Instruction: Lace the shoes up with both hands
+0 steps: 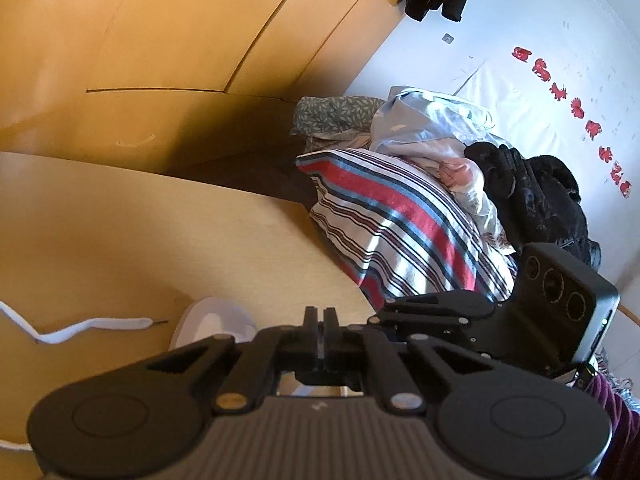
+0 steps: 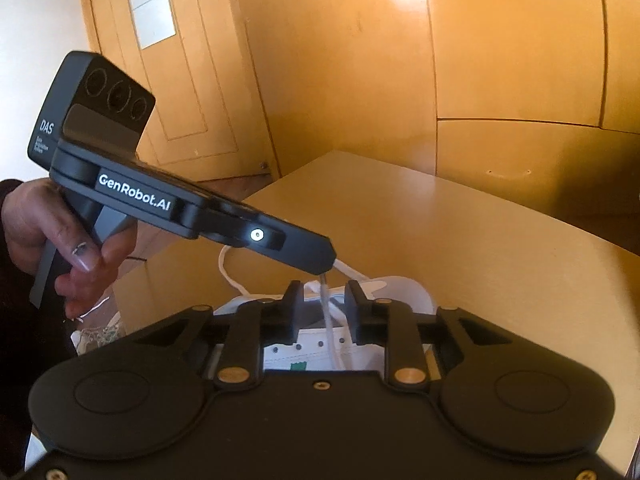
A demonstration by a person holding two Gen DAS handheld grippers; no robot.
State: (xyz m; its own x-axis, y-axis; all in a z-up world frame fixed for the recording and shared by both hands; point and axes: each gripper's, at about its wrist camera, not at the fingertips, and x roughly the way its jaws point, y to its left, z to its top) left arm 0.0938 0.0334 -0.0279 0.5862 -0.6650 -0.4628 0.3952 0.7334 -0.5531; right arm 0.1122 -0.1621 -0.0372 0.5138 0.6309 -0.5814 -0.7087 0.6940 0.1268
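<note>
A white shoe (image 2: pixel 316 350) with eyelets lies on the wooden table (image 2: pixel 480 240), just under my right gripper (image 2: pixel 324 292). Its jaws stand open, and a white lace strand (image 2: pixel 329 320) hangs between them without touching the pads. From the left comes my left gripper (image 2: pixel 329 264), held by a hand (image 2: pixel 72 240), shut on that lace just above the shoe. In the left wrist view the left gripper (image 1: pixel 320 312) shows both fingers pressed together over the shoe's toe (image 1: pixel 212 324). The lace's loose end (image 1: pixel 92 326) trails on the table to the left.
The right gripper's camera housing (image 1: pixel 560 296) sits close at right. Beyond the table edge lies a bed with a striped pillow (image 1: pixel 400 220) and dark clothes (image 1: pixel 540 192). Wooden wardrobe panels (image 2: pixel 500 60) and a door (image 2: pixel 180 60) stand behind the table.
</note>
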